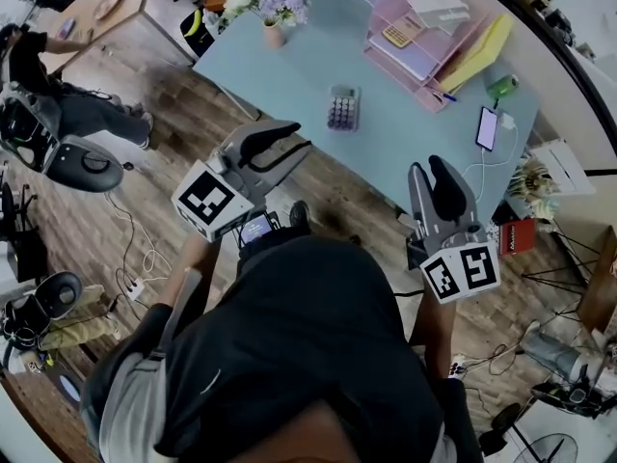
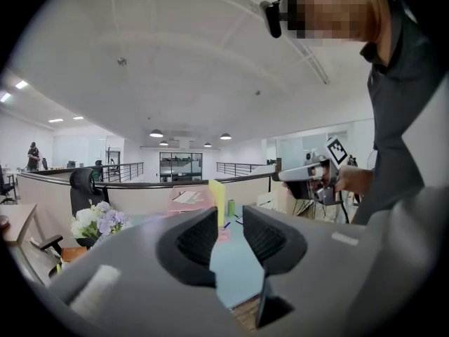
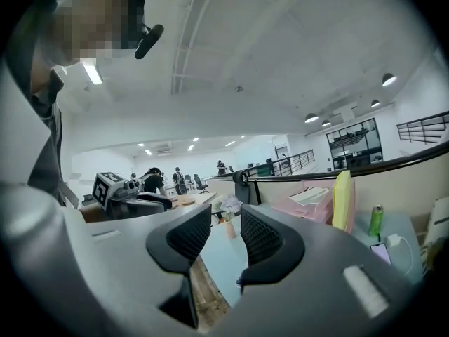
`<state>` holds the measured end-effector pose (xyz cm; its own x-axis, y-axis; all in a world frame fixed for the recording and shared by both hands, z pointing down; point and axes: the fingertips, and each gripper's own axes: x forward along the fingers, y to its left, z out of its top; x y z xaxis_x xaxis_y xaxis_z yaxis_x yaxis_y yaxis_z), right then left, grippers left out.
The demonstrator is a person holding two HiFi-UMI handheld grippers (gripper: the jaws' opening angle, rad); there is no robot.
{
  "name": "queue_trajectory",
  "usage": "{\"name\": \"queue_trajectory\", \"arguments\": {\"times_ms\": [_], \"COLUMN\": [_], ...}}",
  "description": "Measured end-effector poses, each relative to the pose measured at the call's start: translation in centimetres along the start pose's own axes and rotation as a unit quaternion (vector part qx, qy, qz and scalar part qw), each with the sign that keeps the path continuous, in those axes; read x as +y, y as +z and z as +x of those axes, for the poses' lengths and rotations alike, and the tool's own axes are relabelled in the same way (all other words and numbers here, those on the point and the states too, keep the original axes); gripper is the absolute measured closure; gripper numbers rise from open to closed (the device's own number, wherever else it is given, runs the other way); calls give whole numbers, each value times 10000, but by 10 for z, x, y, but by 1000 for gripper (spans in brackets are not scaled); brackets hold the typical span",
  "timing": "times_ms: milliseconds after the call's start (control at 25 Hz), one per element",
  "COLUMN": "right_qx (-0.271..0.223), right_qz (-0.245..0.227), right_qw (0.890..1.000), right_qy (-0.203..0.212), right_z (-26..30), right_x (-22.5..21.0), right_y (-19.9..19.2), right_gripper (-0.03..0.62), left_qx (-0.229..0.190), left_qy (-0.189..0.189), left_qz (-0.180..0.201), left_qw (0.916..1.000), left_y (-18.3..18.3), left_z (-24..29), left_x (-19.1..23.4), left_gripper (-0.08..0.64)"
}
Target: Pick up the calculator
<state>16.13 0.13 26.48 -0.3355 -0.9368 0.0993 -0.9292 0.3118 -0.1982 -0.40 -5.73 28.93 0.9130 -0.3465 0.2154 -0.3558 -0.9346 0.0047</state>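
A grey calculator (image 1: 343,107) with purple keys lies flat near the middle of the light blue table (image 1: 299,75), untouched. My left gripper (image 1: 291,141) hangs over the wooden floor just short of the table's near edge, below and left of the calculator; its jaws stand a little apart with nothing between them. My right gripper (image 1: 430,170) is held at the table's near right edge, also a little apart and holding nothing. In the left gripper view the left gripper (image 2: 230,220) points across the table, and so does the right gripper (image 3: 226,220) in its own view. Neither gripper view shows the calculator.
At the table's far side stand a flower vase (image 1: 274,10), stacked pink trays (image 1: 416,29) carrying a small orange calculator (image 1: 397,35), and a yellow folder (image 1: 479,51). A green bottle (image 1: 501,87) and a phone (image 1: 487,128) on a white cable lie at the right. A person (image 1: 58,95) sits far left.
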Motion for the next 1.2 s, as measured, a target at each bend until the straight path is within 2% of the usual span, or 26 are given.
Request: {"name": "queue_trajectory", "arguments": {"times_ms": [440, 840, 1000, 1200], "right_qx": [-43, 14, 58, 197], "right_qz": [-39, -169, -260, -329], "right_qw": [9994, 9989, 9987, 9985], "right_qy": [-347, -427, -439, -379], "right_z": [51, 84, 91, 99], "right_x": [21, 40, 48, 58], "right_y": [3, 7, 8, 7], "right_gripper": [477, 477, 477, 477], "left_qx": [-145, -137, -311, -363], "left_qy": [-355, -344, -364, -223], "left_qz": [185, -52, 87, -65], "left_qw": [9991, 9993, 9988, 9991], "left_y": [-4, -15, -25, -31], "left_z": [-8, -28, -36, -47], "left_x": [63, 96, 107, 119], "left_gripper": [393, 393, 393, 393]}}
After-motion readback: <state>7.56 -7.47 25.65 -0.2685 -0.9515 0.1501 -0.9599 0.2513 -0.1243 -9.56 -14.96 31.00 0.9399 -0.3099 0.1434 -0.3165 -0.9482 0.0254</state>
